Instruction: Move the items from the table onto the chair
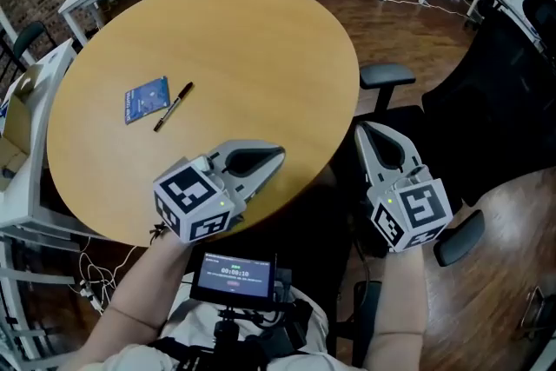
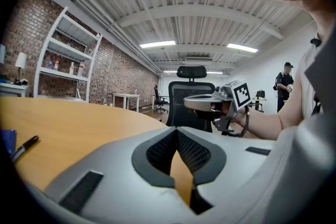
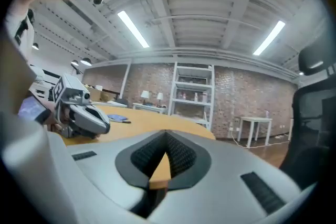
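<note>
The chair (image 1: pixel 387 76) seat sits mostly hidden behind the right tongs (image 1: pixel 367 133); print on the blue packet (image 1: pixel 146 99) seems too small to read.

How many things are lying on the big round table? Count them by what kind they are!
blue packet: 1
black pen: 1
Total lying on the round table: 2
</note>
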Motion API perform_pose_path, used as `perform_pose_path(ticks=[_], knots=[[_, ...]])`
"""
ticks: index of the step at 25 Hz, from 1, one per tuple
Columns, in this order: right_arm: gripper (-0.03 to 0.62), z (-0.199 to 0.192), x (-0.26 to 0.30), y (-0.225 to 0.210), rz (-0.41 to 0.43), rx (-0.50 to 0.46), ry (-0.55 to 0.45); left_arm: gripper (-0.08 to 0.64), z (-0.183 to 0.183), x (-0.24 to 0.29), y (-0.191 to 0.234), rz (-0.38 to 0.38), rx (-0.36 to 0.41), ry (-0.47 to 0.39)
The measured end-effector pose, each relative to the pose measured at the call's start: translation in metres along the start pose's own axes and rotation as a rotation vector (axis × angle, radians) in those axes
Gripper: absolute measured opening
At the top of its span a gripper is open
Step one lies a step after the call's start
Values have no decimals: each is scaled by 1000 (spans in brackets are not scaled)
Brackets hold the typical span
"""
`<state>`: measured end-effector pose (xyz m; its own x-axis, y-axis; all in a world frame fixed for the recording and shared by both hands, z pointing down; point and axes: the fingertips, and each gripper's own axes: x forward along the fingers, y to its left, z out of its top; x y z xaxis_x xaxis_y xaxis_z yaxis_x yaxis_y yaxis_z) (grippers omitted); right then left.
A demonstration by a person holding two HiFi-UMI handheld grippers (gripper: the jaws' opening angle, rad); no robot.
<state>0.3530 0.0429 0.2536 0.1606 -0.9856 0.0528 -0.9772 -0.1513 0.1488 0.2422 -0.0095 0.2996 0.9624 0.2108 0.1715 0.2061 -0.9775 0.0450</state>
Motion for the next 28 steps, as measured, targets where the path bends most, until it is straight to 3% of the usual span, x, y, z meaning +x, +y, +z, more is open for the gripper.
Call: perform_pose_path(ticks=[6, 12, 21, 28], knots=[[6, 37, 56, 94, 236, 43, -89, 2, -11, -55, 30, 72, -10, -8], [8, 46, 100, 171, 416, 76, -113, 2, -20, -107, 58, 178, -23, -16], [6, 36, 139, 253, 585, 119, -58, 2, -32, -182, 89, 333, -48, -27], [6, 30, 151, 297, 671, 144, -14, 2, -38, -215, 97, 406, -61, -28]])
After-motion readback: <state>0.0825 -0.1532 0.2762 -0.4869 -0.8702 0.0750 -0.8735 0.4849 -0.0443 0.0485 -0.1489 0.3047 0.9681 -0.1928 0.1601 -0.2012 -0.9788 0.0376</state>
